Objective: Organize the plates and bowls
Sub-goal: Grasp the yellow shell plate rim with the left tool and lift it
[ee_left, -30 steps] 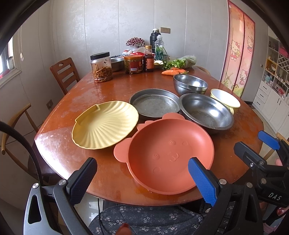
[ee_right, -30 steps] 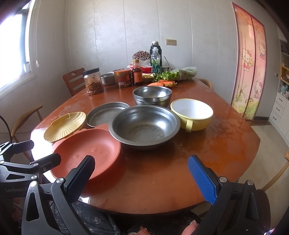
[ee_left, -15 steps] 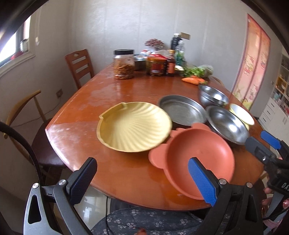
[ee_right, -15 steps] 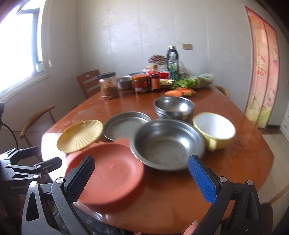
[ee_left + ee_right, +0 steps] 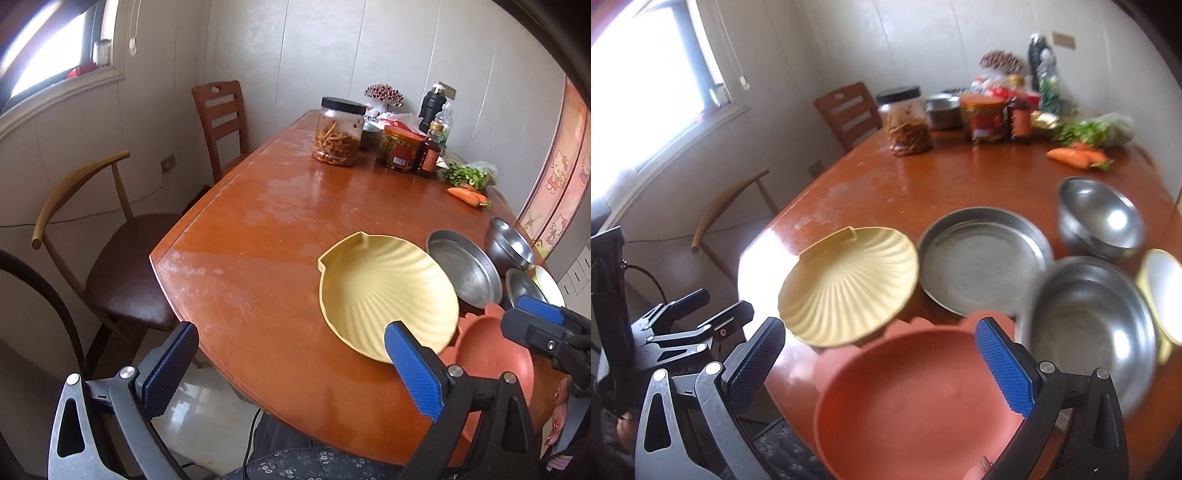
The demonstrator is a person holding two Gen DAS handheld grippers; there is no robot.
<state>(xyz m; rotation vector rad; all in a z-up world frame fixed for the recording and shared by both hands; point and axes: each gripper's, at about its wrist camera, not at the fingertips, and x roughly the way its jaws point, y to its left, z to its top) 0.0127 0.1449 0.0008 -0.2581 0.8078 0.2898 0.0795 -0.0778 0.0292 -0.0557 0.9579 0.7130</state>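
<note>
Both grippers hang at the near edge of the desk (image 5: pixel 295 206) with their jaws spread wide and nothing between them. The left gripper (image 5: pixel 288 369) sits at about 7 o'clock of the shell plate (image 5: pixel 384 291), over bare wood; the right gripper (image 5: pixel 879 365) hovers above the red plate (image 5: pixel 908 402), whose rim fills the gap between its pads without being pinched.

The dishes cluster on the near right part of the desk, probably set out so each can be reached without leaning. The shell plate's edge at 5 o'clock overlaps the red plate's eared rim, so it looks propped slightly on it rather than lying flat. The steel pan (image 5: pixel 982 258) lies just beside the shell plate at 3 o'clock. The wide steel bowl (image 5: pixel 1089 332) sits at 5 o'clock of the pan, the deep steel bowl (image 5: pixel 1100 218) at 2 o'clock of it, and the yellow bowl (image 5: pixel 1163 295) at the right margin. Nothing is stacked yet, so sorting has seemingly not begun.

The desk is glossy reddish wood, worn pale in patches toward the left rim. At its far end, around 12 o'clock, stand a jar (image 5: pixel 338 131), bottles, greens and carrots (image 5: pixel 467 195). Two chairs stand at 9 to 10 o'clock below a bright window, against pale panelled walls.
</note>
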